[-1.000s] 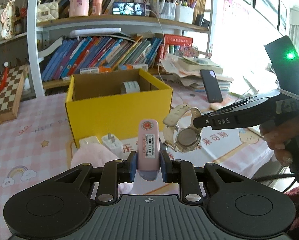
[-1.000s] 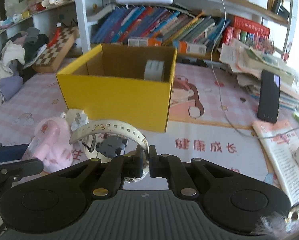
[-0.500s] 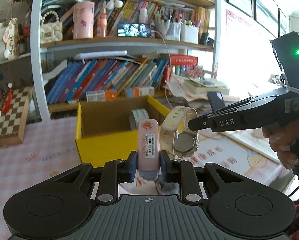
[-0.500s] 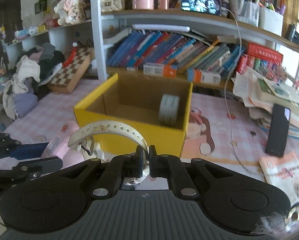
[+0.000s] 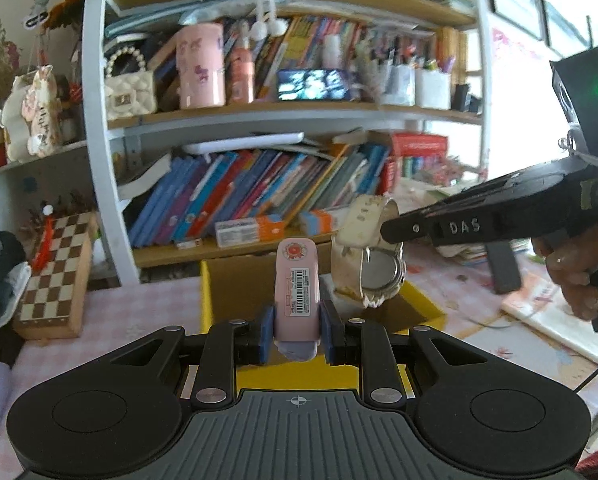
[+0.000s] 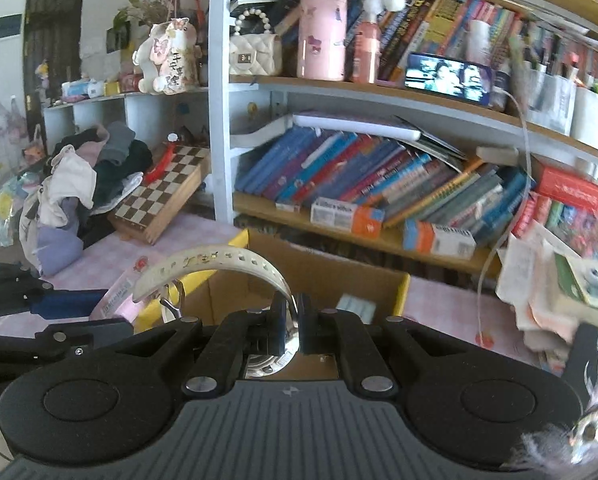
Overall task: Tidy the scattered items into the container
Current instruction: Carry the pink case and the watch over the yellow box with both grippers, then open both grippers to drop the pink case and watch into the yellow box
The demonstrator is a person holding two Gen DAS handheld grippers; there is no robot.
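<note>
My left gripper (image 5: pixel 297 334) is shut on a pink rectangular device (image 5: pixel 297 292) with a barcode label, held upright above the near wall of the yellow cardboard box (image 5: pixel 423 308). My right gripper (image 6: pixel 293 330) is shut on a wristwatch, its cream strap (image 6: pixel 219 266) arching up to the left. In the left wrist view the right gripper (image 5: pixel 383 232) comes in from the right, held by a hand (image 5: pixel 579 276), with the watch (image 5: pixel 369 264) hanging over the box. The yellow box (image 6: pixel 401 294) lies open below, a pale tape roll (image 6: pixel 355 306) inside.
A bookshelf (image 5: pixel 259 200) crammed with books rises right behind the box. A wooden chessboard (image 5: pixel 53 280) leans at the left, beside a heap of clothes (image 6: pixel 87 176). Papers and books (image 6: pixel 559 280) pile up at the right, and a black phone (image 5: pixel 503 268) stands there.
Both grippers have risen and moved forward with their items, from in front of the box to over it. The view now tilts up toward the shelves.
</note>
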